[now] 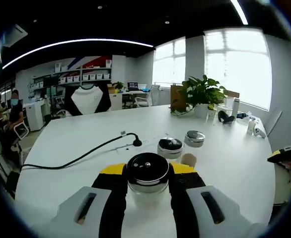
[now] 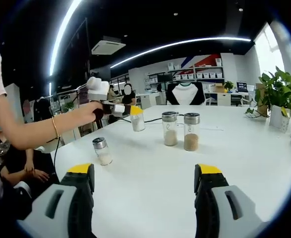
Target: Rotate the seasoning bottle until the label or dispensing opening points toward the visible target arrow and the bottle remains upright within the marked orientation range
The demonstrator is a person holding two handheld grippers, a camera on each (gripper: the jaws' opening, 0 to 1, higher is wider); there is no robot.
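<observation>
We are holding the left gripper (image 1: 148, 191) closed around a small clear glass seasoning bottle with a shiny metal shaker cap (image 1: 147, 168), its two black yellow-tipped jaws pressing on opposite sides of the glass body just under the cap, and the bottle is standing upright between them, held above the white tabletop (image 1: 76, 148). From the right gripper view we are seeing that same bottle (image 2: 137, 120) in the left gripper (image 2: 116, 108), raised off the table at the far left and well apart from our right gripper (image 2: 144, 181), whose jaws are standing wide open with nothing between them. We are judging the bottle to be light, rigid and breakable, with smooth glass that is likely to slip if we twist it hard, so we are favouring a hold low on the body rather than on the glossy cap, which may turn or come loose. Further out, two taller glass jars with metal lids (image 2: 180, 130) are standing side by side near the table's middle, and a short shaker jar holding white grains (image 2: 102, 150) is sitting nearer the right gripper. A black cable (image 1: 81, 157) is running across the table beyond them. We cannot make out any target arrow or marked range.
</observation>
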